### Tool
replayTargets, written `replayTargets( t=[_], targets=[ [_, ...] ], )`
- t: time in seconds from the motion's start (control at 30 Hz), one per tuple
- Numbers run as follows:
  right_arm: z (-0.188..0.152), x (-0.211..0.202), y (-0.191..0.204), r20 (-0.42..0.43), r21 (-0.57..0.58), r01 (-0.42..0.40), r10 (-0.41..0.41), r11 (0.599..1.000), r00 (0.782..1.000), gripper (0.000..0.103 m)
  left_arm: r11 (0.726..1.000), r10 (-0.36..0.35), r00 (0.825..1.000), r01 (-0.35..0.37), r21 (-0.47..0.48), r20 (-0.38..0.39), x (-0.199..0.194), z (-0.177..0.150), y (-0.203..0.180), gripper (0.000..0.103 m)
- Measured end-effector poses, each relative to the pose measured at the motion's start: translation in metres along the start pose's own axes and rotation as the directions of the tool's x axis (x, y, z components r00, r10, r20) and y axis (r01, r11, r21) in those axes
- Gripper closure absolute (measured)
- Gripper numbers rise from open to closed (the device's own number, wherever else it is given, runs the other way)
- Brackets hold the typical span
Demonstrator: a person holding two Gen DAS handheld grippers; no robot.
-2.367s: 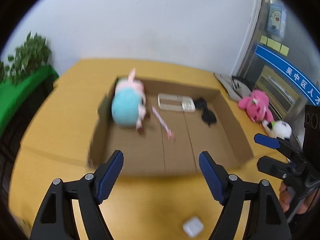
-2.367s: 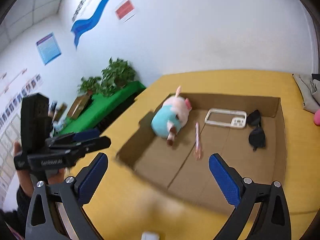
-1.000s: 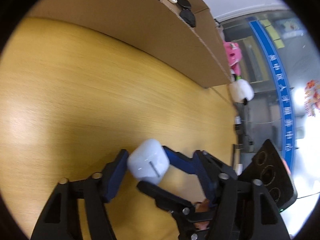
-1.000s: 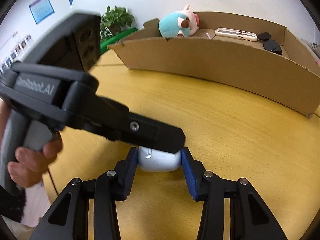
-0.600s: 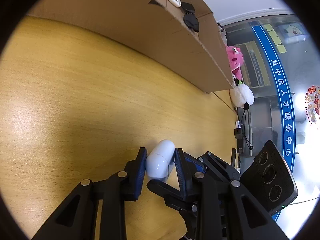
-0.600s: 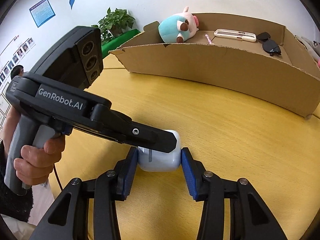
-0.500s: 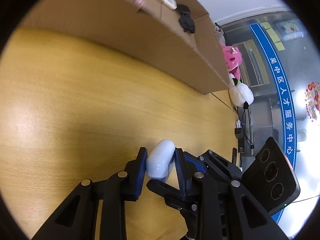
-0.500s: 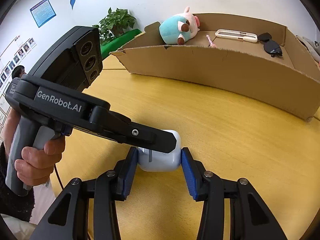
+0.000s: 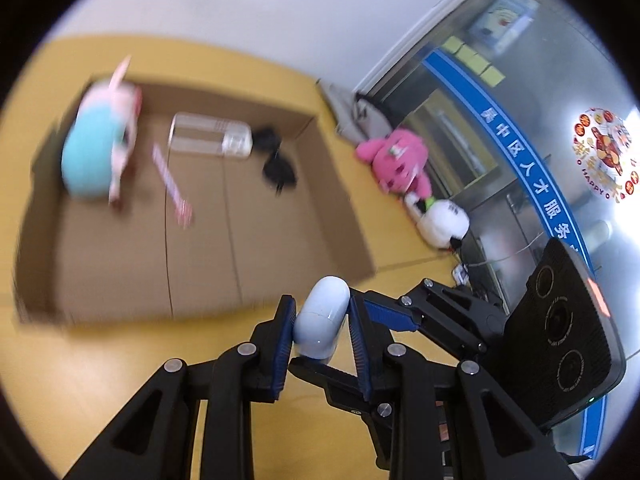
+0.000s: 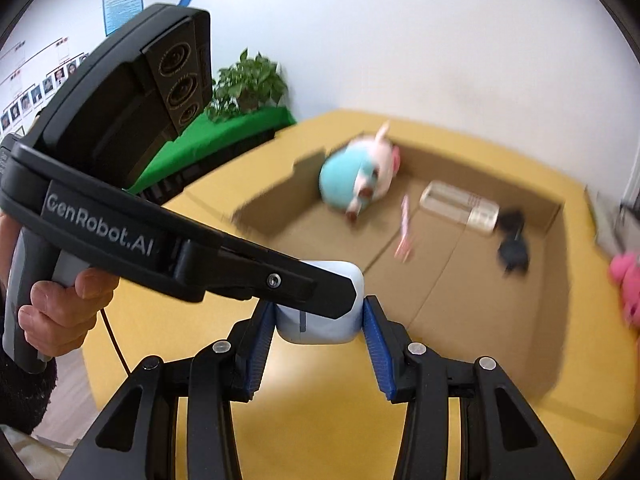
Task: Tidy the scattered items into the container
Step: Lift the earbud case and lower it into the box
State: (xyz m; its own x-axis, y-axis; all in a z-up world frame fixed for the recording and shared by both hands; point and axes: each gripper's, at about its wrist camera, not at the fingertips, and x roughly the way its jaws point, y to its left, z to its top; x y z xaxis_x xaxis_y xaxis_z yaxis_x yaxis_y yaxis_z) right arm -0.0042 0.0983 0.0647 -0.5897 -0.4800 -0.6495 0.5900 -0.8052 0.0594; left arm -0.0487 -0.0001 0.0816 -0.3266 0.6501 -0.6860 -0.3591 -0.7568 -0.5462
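A white earbud case (image 9: 321, 322) is held off the yellow table, with both grippers closed on it. My left gripper (image 9: 320, 336) pinches its narrow sides; my right gripper (image 10: 318, 320) pinches its wide sides, and the case (image 10: 320, 320) shows partly behind the left gripper's finger. The open cardboard box (image 9: 348, 216) lies just beyond. It holds a teal and pink plush (image 9: 98, 152), a clear phone case (image 9: 210, 140), a pink pen (image 9: 172, 184) and black sunglasses (image 9: 278, 164). The box (image 10: 560, 296) also shows in the right wrist view.
A pink plush (image 9: 398, 162) and a white plush (image 9: 442, 222) lie on the table right of the box, with grey cloth (image 9: 352, 116) behind. A green bench with a potted plant (image 10: 248, 88) stands left of the table. A glass cabinet stands at the right.
Both grippers have lifted the earbud case off the table and tilted up toward the box; the view now looks down into the box. The grip is unchanged.
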Motion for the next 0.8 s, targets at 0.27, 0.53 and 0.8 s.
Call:
replayTargets(
  t=[0.27,0.53,0.8],
  targets=[
    [0.077,0.011,-0.052,-0.026,-0.032,0.018,-0.019,0.999,0.999,0.055,0.995,0.023,1.000,-0.021,0.102,-0.014,0.014,0.084,-0.004,0.078],
    [0.102,0.069,-0.107,-0.118,0.015,0.009,-0.007,1.000,0.993,0.055,0.997,0.027,0.997,-0.021,0.080,-0.077,0.063,0.133,0.035,0.078],
    [0.102,0.157,-0.159,-0.230,0.081,-0.034,0.052,0.996,0.972,0.056,0.999,0.043,0.984,-0.043,0.006,-0.173,0.132,0.165,0.099,0.078]
  ],
)
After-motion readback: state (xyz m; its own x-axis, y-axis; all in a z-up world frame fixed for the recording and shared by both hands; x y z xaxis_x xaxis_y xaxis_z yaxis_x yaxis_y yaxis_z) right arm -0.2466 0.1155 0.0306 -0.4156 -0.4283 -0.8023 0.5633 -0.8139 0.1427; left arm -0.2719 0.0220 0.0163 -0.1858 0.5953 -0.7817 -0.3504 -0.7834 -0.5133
